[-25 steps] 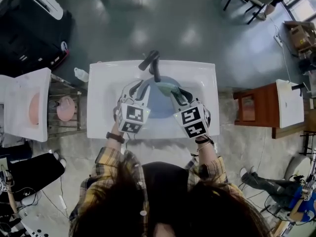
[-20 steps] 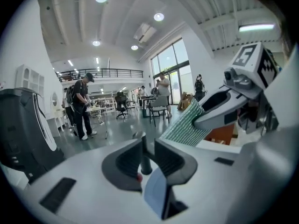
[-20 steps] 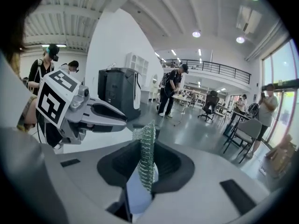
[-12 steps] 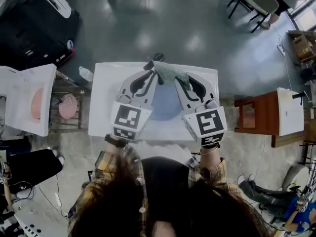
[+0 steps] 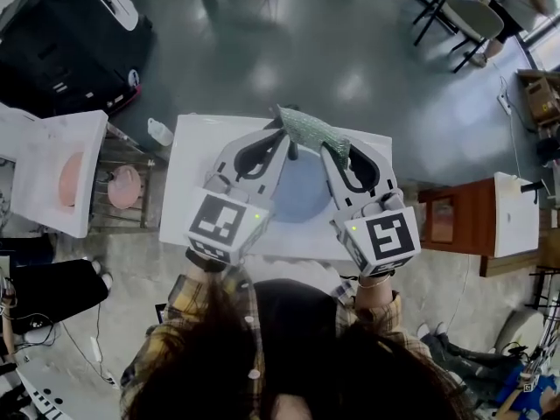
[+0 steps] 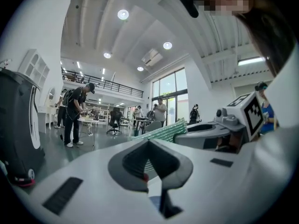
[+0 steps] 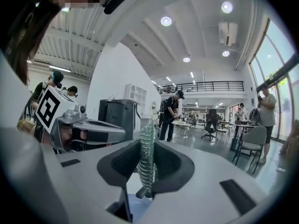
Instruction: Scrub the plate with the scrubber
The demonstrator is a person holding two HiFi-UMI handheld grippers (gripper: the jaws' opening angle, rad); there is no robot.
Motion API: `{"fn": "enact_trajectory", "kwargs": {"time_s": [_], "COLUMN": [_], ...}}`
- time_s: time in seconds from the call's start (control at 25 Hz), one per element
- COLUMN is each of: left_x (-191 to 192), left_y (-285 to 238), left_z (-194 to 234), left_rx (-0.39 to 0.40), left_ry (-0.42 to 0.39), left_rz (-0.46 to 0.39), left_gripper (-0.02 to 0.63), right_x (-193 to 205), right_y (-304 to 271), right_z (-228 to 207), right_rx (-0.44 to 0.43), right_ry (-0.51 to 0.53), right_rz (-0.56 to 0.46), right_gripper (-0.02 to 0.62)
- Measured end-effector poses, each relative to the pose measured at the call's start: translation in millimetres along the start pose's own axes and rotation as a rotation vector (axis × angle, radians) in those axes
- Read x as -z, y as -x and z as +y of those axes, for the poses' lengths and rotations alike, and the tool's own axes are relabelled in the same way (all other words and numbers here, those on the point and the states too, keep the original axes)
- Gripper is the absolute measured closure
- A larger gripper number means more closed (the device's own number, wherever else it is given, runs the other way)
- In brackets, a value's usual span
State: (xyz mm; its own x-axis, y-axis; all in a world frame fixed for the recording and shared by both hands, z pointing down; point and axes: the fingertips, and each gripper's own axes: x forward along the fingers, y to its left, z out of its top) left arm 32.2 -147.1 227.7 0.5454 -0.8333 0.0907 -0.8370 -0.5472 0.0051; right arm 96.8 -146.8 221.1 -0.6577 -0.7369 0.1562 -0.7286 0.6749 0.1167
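Observation:
My right gripper (image 5: 331, 147) (image 7: 147, 143) is shut on a green mesh scrubber (image 5: 308, 129) (image 7: 147, 153), which stands as a vertical strip between its pads. Both grippers are held up high and roughly level above the white sink (image 5: 188, 199). A blue plate (image 5: 297, 195) lies in the basin below them. My left gripper (image 5: 282, 138) (image 6: 148, 143) has just been closing and now stands shut. The scrubber (image 6: 163, 130) reaches its tips, and some mesh shows in the slit between the pads. Whether it is pinched there I cannot tell.
A dark faucet (image 5: 293, 153) rises at the sink's back. A wire rack with pink plates (image 5: 122, 188) and a white table (image 5: 52, 173) stand left, a small bottle (image 5: 160, 132) beside the sink, a brown stand (image 5: 455, 208) right. People (image 6: 74, 115) stand farther off.
Both grippers have risen from the plate in the basin, the right one carrying the scrubber up. The left jaws have gone from open to shut.

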Motion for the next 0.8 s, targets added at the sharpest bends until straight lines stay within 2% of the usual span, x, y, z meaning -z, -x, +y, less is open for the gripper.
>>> {"fn": "enact_trajectory", "kwargs": {"time_s": [0.24, 0.4, 0.8], "left_x": [8.7, 13.3, 20.3], "left_y": [1.1, 4.5, 4.9], "left_z": [3.9, 21.5, 28.8], "left_rx": [-0.001, -0.008, -0.011], "left_ry": [0.021, 0.002, -0.004], "left_rz": [0.015, 0.03, 0.048], "left_gripper": [0.592, 0.592, 0.592], "right_x": [-0.4, 3.1, 3.0], "right_y": [-4.9, -22.6, -31.5], "right_z": [6.1, 15.0, 22.4], "right_rx": [-0.026, -0.04, -0.051], "right_ry": [-0.007, -0.002, 0.002], "right_rz": [0.006, 0.018, 0.02], "right_gripper": [0.499, 0.499, 0.499]}}
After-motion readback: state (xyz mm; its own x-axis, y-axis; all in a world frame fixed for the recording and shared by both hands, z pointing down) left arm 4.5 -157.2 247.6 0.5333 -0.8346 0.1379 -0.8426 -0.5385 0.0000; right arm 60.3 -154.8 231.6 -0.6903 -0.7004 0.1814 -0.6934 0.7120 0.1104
